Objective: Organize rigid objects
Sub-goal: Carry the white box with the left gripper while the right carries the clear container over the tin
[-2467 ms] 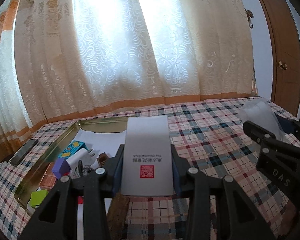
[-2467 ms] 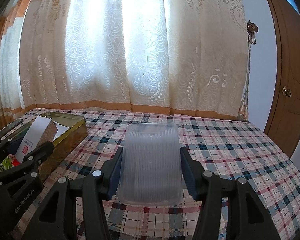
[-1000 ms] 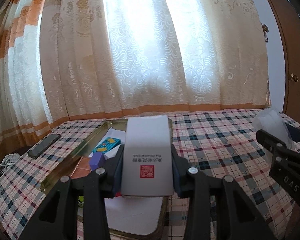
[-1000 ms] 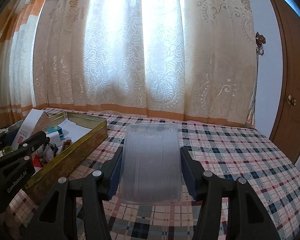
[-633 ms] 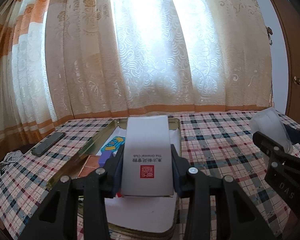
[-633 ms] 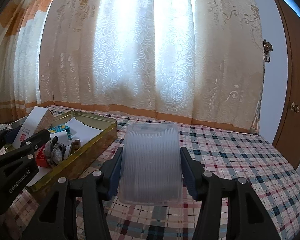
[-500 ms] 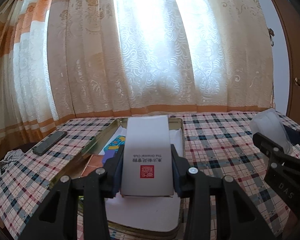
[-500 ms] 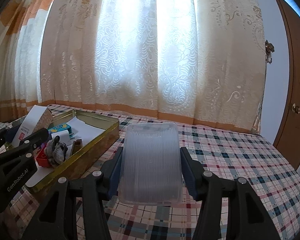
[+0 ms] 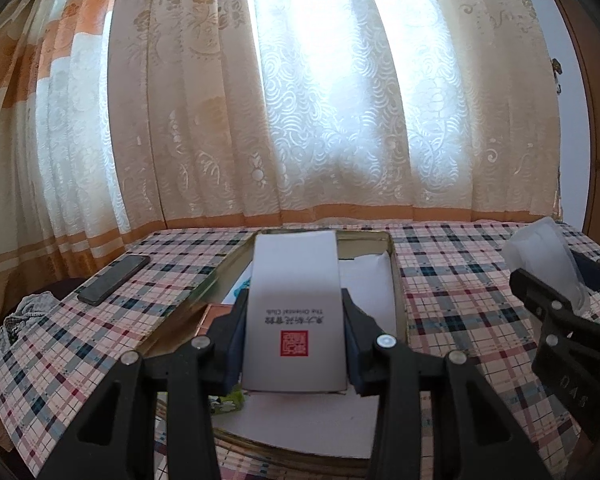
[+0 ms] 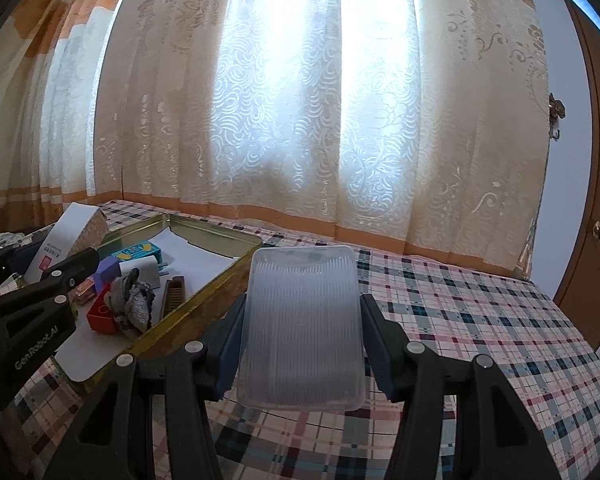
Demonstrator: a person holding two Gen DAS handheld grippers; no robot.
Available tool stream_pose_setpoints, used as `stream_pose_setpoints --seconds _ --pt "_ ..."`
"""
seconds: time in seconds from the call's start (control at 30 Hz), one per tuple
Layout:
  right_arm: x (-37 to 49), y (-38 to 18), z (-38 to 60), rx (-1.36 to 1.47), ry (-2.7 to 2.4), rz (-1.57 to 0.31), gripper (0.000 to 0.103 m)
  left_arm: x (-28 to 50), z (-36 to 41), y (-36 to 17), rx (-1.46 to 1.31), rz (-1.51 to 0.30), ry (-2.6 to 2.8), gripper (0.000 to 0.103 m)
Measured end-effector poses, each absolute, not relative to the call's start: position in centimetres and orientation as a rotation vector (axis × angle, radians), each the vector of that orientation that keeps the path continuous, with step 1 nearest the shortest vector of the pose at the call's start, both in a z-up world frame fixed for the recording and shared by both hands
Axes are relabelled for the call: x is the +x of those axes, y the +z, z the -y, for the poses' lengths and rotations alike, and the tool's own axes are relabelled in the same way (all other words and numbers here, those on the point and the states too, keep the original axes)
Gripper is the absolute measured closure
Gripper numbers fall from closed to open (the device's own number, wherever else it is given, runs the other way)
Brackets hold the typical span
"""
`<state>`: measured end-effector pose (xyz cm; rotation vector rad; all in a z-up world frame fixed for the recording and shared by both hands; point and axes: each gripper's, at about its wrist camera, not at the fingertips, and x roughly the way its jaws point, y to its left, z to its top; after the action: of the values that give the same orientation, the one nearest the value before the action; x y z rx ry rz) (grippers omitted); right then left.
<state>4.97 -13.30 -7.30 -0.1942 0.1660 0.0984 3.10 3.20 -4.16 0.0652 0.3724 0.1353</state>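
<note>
Left gripper [image 9: 296,340] clamps a white box [image 9: 295,312] (red stamp on it) above the gold tin [image 9: 396,280]. Right gripper [image 10: 300,344] grips a clear plastic tub [image 10: 300,324] — over the checked cloth [image 10: 480,320].

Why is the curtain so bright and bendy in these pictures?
In both wrist views, daylight behind the curtain washes its middle out to white glare. The fisheye lenses bow its folds and darken the corners. In the left wrist view the white box looks sharp; in the right wrist view the clear tray does too.
</note>
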Motion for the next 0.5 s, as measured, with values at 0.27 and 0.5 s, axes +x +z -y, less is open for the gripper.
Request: stream_pose_setpoints --seconds 0.27,0.5 --pt "5.1 -7.4 11.7 -0.222 0.130 -0.173 0.046 3.3 -4.1 -4.2 0.072 -0.387 0.158 0.063" --pt "6.1 -7.5 10.0 -0.252 0.178 -0.196 0.046 3.8 -5.6 -4.4 0.077 -0.410 0.182 0.063"
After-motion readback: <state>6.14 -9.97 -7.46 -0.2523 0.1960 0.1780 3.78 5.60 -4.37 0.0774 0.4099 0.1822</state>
